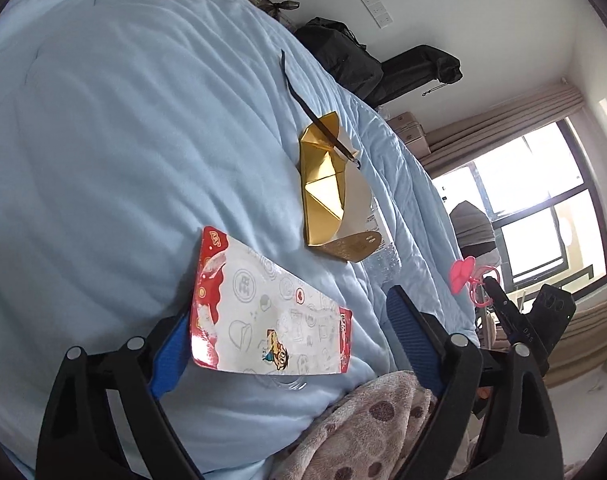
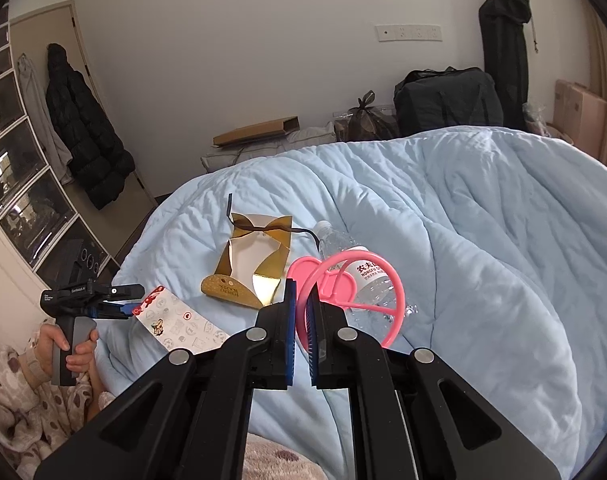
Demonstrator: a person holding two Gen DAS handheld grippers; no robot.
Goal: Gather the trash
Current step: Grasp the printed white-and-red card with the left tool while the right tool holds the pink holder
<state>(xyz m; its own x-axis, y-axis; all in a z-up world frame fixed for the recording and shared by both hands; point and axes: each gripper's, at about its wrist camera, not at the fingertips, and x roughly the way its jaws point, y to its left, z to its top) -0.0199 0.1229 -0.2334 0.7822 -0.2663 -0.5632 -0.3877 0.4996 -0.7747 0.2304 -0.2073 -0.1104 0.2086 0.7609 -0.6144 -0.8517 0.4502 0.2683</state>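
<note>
1. The right gripper (image 2: 301,312) has its blue-padded jaws clamped on a pink plastic ring-shaped holder with a heart-shaped tab (image 2: 343,280), lifted above a pale blue quilted duvet (image 2: 483,240).
2. Just beyond and behind that pink holder lies a clear plastic water bottle with a white label (image 2: 377,288), on its side on the duvet.
3. Ahead and to the left of the right gripper lies a flattened gold cardboard gift box with a dark brown ribbon (image 2: 255,264).
4. Further left is the left gripper (image 1: 287,344), held by a hand (image 2: 69,350) in a spotted fleece sleeve (image 2: 19,408).
5. Its jaws stand wide apart on either side of a flat red-and-white printed snack wrapper (image 1: 271,320); one blue pad sits at the wrapper's edge, and it is unclear whether it touches.
6. The wrapper rests on the duvet, with the gold box just beyond it.
</note>
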